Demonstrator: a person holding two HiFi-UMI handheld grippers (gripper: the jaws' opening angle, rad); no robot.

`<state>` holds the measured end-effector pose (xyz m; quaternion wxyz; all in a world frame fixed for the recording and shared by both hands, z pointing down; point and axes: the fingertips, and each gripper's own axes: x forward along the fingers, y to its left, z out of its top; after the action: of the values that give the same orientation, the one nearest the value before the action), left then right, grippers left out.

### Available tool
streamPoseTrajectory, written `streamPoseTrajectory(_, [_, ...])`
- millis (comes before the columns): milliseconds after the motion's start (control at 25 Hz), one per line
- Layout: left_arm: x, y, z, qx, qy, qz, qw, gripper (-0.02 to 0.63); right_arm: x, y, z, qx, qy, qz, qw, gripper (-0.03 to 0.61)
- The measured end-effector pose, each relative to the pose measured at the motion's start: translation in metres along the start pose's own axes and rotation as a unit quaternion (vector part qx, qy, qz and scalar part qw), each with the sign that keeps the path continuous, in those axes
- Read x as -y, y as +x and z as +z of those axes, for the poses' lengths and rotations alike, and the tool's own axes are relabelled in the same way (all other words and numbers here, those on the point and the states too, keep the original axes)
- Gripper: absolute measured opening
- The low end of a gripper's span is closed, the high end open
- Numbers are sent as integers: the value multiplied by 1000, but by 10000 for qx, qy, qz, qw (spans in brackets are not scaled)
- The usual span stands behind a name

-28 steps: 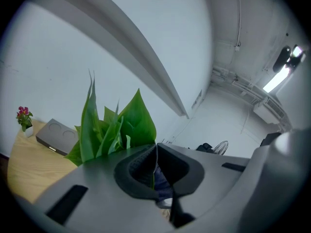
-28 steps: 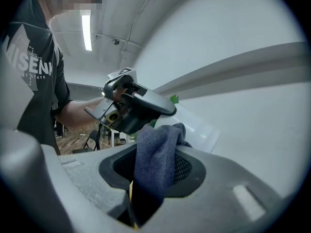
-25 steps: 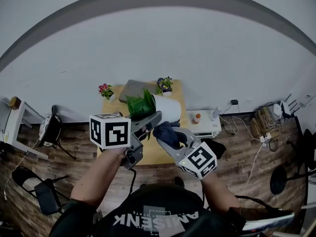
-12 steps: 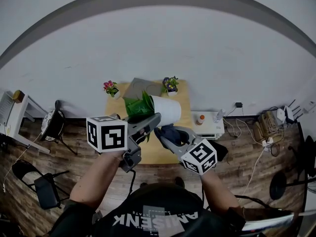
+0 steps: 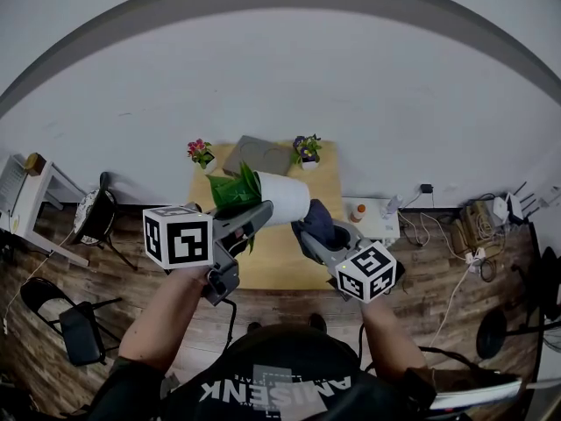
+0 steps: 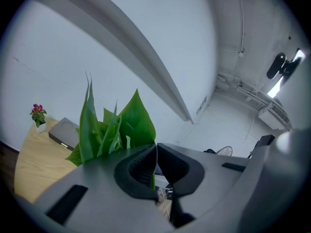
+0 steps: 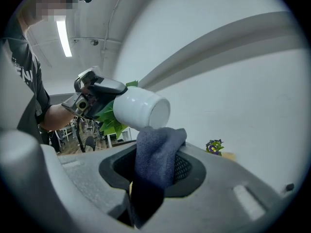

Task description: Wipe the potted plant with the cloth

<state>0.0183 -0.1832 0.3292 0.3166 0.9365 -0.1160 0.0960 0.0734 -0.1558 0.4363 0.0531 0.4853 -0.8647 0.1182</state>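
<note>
The potted plant hangs in the air, tipped sideways: a white pot (image 5: 282, 198) with broad green leaves (image 5: 230, 189). My left gripper (image 5: 259, 210) is shut on a leaf of the plant (image 6: 116, 125); a thin leaf edge shows between its closed jaws (image 6: 156, 148). My right gripper (image 5: 308, 231) is shut on a dark blue cloth (image 5: 318, 220). In the right gripper view the cloth (image 7: 154, 161) bulges out of the jaws just under the white pot (image 7: 141, 108), close to its round base. I cannot tell whether cloth and pot touch.
Below lies a wooden table (image 5: 267, 257) against the white wall. At its back stand a pink flower pot (image 5: 202, 153), a grey box (image 5: 259, 154) and a purple flower pot (image 5: 306, 149). A low white shelf (image 5: 372, 226) holds an orange bottle (image 5: 355, 210); chairs (image 5: 88, 226) stand to the left.
The right gripper with the cloth has shifted from under the pot to its right side. The left gripper with the plant has drifted a little left.
</note>
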Motion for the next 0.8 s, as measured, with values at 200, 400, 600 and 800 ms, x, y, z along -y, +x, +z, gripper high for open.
streamPoseTrajectory(200, [-33, -3, -23, -436, 460, 628, 9960, 9, 12, -13, 6, 110, 129, -159, 9997, 129])
streamPoseTrajectory(400, [-87, 5, -71, -1482, 1380, 1471, 9682, 11, 22, -26, 11, 213, 266, -298, 9990, 129])
streamPoseTrajectory(600, [-137, 21, -114, -2282, 2086, 1814, 9335, 12, 32, -32, 9, 266, 452, -489, 9974, 129])
streamPoseTrajectory(800, [-175, 48, -144, -2711, 2555, 1815, 9101, 16, 45, -37, 2, 268, 601, -724, 9952, 129])
